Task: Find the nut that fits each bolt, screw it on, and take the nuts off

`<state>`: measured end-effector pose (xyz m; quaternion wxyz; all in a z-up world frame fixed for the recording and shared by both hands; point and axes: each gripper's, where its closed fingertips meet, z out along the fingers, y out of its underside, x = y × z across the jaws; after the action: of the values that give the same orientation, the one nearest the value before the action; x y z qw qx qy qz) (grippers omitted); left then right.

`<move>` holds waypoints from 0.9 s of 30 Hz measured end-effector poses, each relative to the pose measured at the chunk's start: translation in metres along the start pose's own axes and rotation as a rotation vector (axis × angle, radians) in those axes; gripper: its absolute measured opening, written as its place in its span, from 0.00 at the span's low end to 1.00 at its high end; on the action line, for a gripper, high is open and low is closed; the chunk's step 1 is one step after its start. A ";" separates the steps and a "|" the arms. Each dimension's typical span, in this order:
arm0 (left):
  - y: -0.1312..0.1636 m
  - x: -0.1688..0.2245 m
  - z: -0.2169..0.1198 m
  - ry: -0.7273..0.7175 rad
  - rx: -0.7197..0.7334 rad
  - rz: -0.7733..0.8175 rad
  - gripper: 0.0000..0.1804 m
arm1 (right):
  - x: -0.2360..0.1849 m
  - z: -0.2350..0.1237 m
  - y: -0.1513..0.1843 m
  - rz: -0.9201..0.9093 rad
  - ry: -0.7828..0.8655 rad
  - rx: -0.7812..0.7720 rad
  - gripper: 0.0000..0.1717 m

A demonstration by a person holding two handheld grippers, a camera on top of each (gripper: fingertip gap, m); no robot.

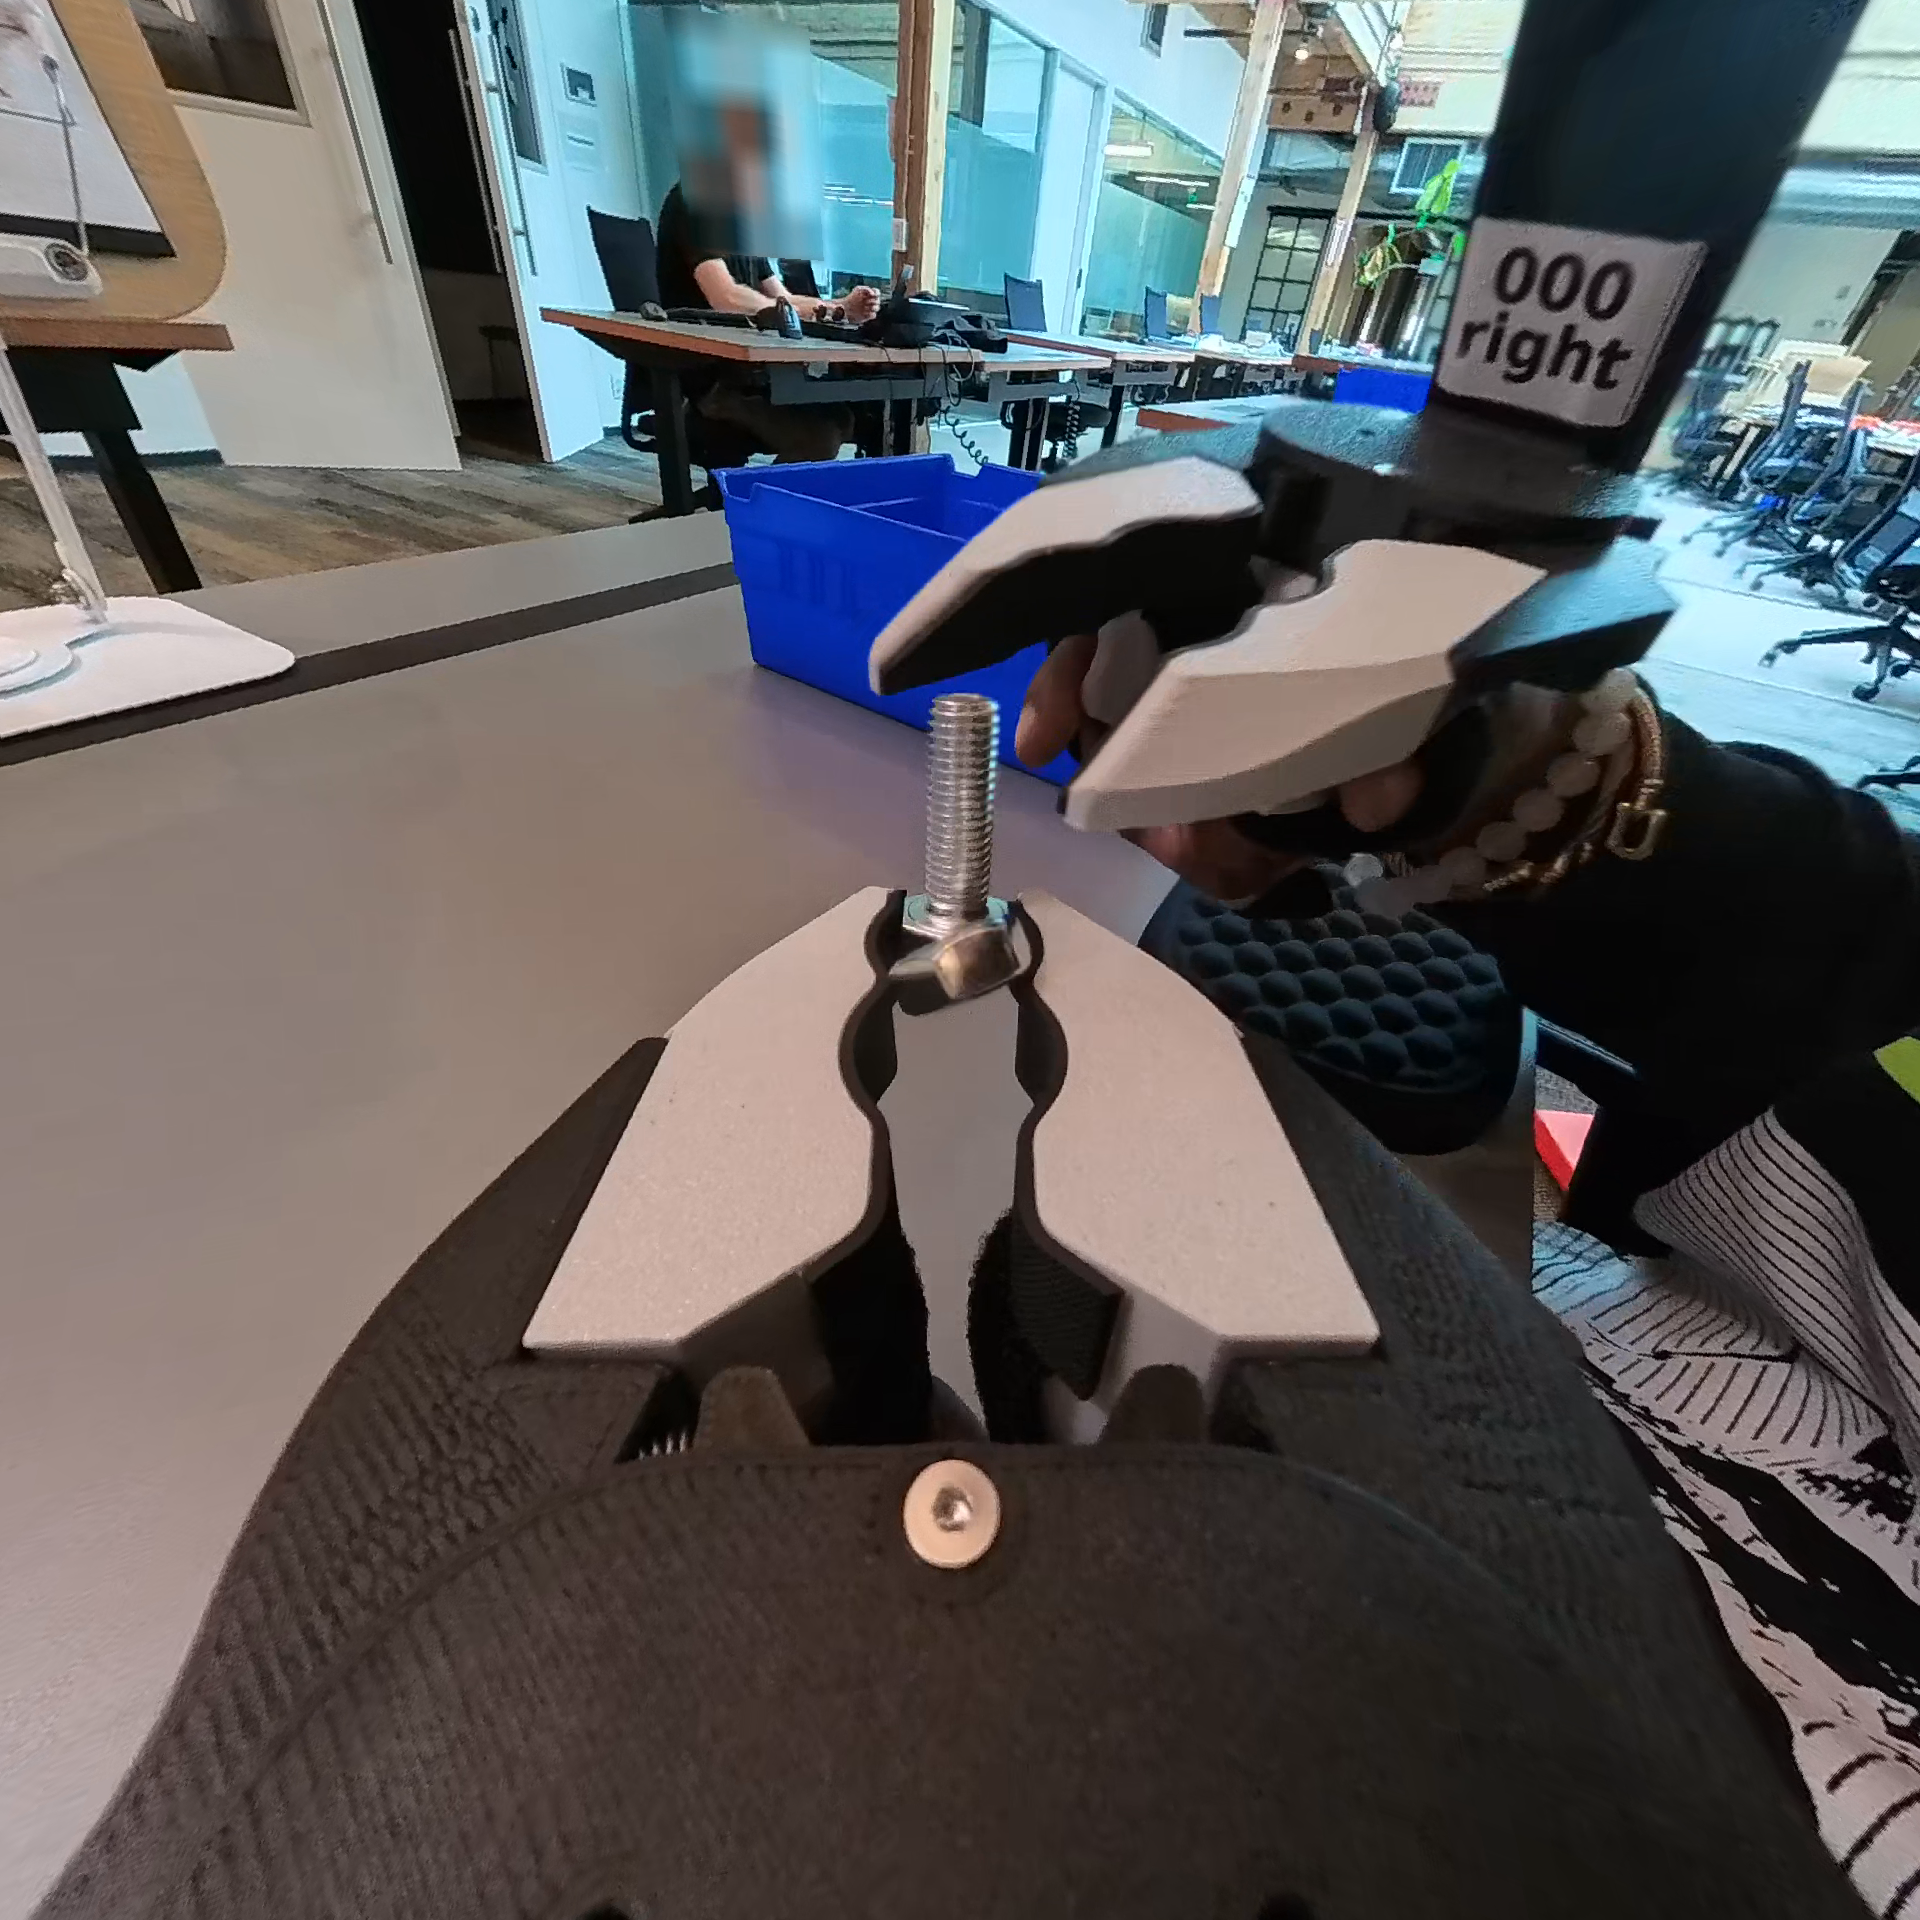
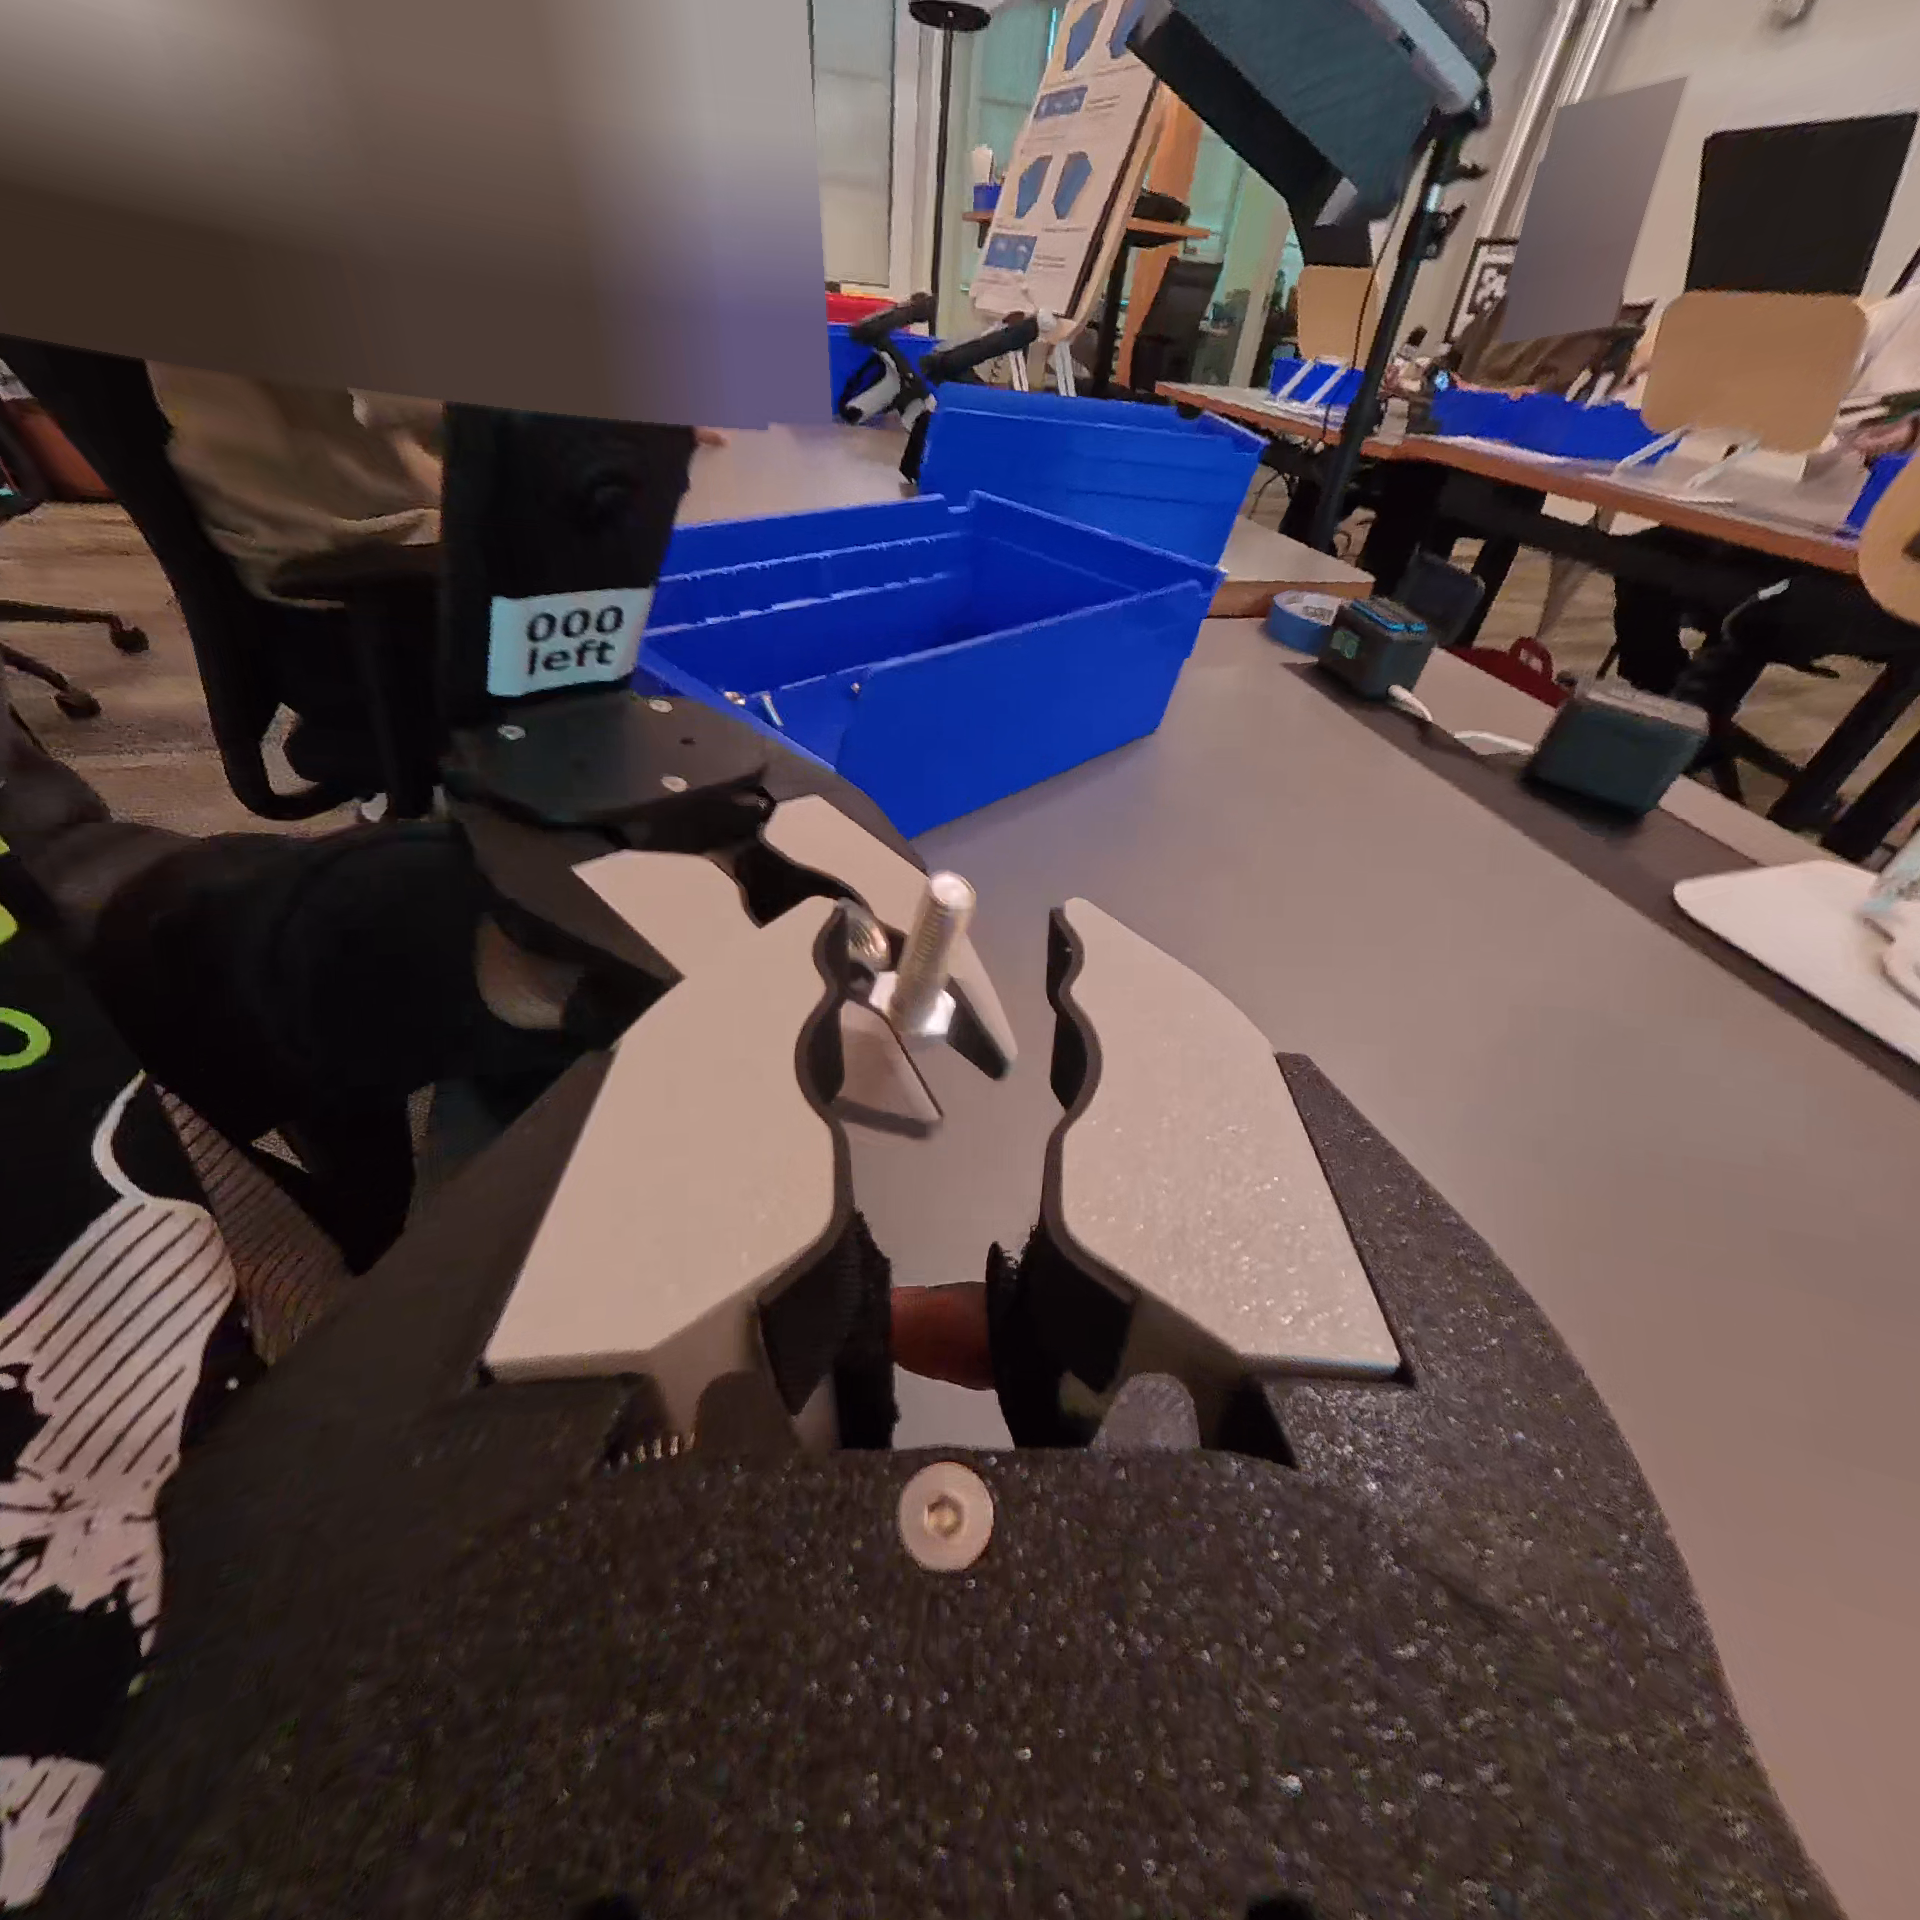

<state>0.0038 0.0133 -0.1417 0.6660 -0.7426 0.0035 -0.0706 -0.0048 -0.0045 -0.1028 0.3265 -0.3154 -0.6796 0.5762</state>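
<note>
My left claw (image 1: 956,940) is pinching the silver bolt (image 1: 961,810) by its hex head, both pads pressed on it, threaded shank standing straight up above the fingertips. My right claw (image 2: 940,997) is spread with nothing between its pads (it hangs just beside the shank's tip). The blue bin (image 1: 831,561) sits on the grey table (image 1: 416,883) beyond both claws.

Shiny threaded metal bolt (image 1: 963,805) is showing bright against the smooth matt grey table (image 1: 416,883), glossy blue plastic bin (image 2: 997,665), grainy matt gripper fingers (image 1: 748,1122).
</note>
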 end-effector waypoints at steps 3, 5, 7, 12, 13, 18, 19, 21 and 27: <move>0.001 0.000 0.000 0.006 -0.004 -0.002 0.10 | 0.012 -0.011 0.011 0.055 0.009 -0.029 0.17; 0.002 0.001 0.001 0.002 -0.015 0.007 0.10 | 0.014 -0.017 0.009 0.037 0.022 -0.038 0.14; 0.004 -0.001 0.002 -0.018 -0.028 0.020 0.10 | 0.008 -0.020 0.002 0.001 0.000 -0.048 0.09; 0.008 -0.007 0.006 -0.122 -0.069 0.080 0.10 | -0.021 -0.009 -0.010 -0.034 -0.072 -0.284 0.07; 0.009 -0.008 0.007 -0.140 -0.078 0.095 0.10 | -0.023 -0.003 -0.009 -0.064 -0.049 -0.336 0.07; 0.012 -0.009 0.009 -0.178 -0.099 0.144 0.10 | -0.018 0.014 0.018 -0.188 0.054 -0.590 0.10; 0.011 -0.009 0.008 -0.181 -0.098 0.151 0.10 | -0.017 0.015 0.023 -0.189 0.062 -0.621 0.10; 0.012 -0.007 0.009 -0.181 -0.100 0.167 0.10 | -0.015 0.017 0.027 -0.189 0.075 -0.651 0.09; 0.008 -0.007 0.006 -0.159 -0.067 0.137 0.10 | -0.016 0.008 0.009 -0.113 0.077 -0.531 0.05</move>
<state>-0.0018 0.0190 -0.1509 0.6422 -0.7658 0.0037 0.0343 -0.0016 -0.0209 -0.1143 0.2899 -0.3730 -0.8105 0.3464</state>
